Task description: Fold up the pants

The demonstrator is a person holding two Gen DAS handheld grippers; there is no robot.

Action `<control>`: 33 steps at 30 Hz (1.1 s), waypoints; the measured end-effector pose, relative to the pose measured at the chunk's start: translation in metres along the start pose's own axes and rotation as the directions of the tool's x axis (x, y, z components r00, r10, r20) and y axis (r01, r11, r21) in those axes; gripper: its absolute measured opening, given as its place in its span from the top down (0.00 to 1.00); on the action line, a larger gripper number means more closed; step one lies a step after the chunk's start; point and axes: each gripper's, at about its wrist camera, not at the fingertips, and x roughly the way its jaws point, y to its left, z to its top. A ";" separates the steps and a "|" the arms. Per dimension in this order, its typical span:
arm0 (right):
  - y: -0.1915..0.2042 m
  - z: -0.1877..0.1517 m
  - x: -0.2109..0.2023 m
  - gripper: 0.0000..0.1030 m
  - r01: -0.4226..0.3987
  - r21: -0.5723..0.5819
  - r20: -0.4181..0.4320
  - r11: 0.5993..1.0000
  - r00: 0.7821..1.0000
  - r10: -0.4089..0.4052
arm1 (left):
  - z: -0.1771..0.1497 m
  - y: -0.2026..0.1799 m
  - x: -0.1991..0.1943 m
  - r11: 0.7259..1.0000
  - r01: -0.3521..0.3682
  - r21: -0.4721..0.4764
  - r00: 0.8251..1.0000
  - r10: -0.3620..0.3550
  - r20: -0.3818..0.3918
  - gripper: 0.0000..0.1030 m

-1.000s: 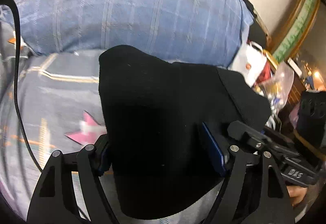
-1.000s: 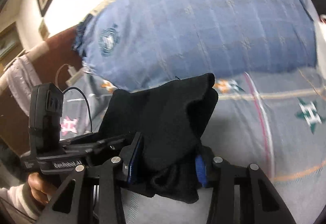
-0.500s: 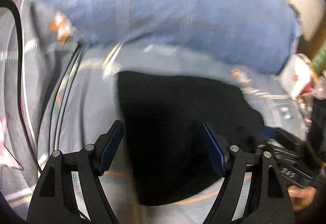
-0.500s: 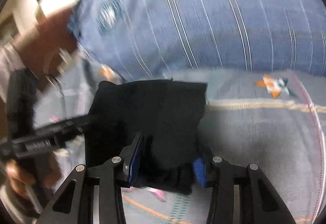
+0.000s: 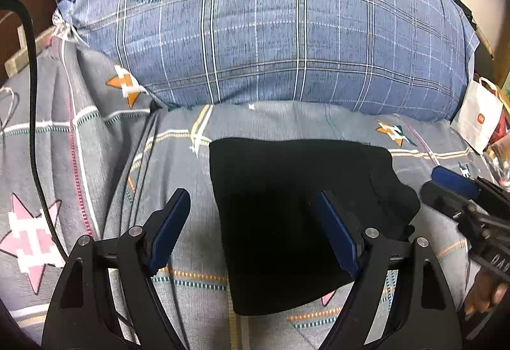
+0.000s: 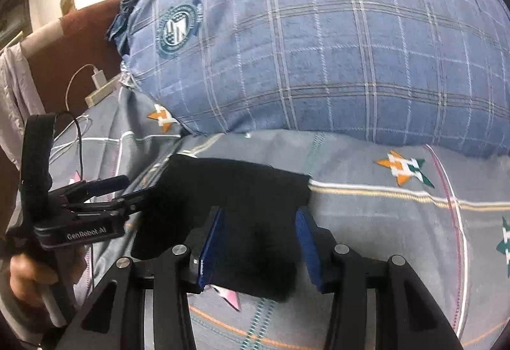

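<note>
— Pants [image 5: 296, 222]: how do they look to handle?

— Soft, limp and light, I'd judge. Matte black knit, folded into a compact, roughly square pad lying flat on the bed [image 5: 95, 158], just in front of the pillow [image 5: 271, 31]. The right side bulges where layers stack.

— Where would you take hold?

— At the corners or along the near folded edge, pinching all layers at once; a loose single layer would likely slide out and undo the fold.

— And the grippers?

— Left gripper [image 5: 255, 235] has its jaws spread wide, one blue pad over the bedsheet, the other over the cloth, holding nothing. Right gripper [image 6: 259, 241] straddles the near right corner of the pants with jaws apart; the pads don't look pressed into the fabric.

— Surroundings?

— The sheet is grey woven cotton with stitched stripes and star motifs, wrinkled at left. The pillow is plump, in blue plaid with a round crest. A black cable [image 5: 32, 95] runs down the left.
</note>
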 end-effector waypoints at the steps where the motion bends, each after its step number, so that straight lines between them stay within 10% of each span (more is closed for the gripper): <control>1: 0.004 0.001 0.003 0.56 0.004 -0.006 -0.003 1.000 1.000 -0.004 | 0.000 -0.001 0.001 1.000 -0.007 0.003 1.000 0.007 0.000 0.20; 19: 0.001 -0.020 0.072 0.54 0.017 0.014 -0.096 1.000 0.995 -0.015 | -0.016 -0.005 0.049 0.999 -0.037 -0.012 0.997 0.036 -0.070 0.20; 33: 0.019 -0.019 0.006 0.54 0.056 0.005 0.018 0.998 0.998 -0.056 | -0.025 -0.016 -0.015 0.994 -0.106 -0.007 0.990 0.106 0.087 0.20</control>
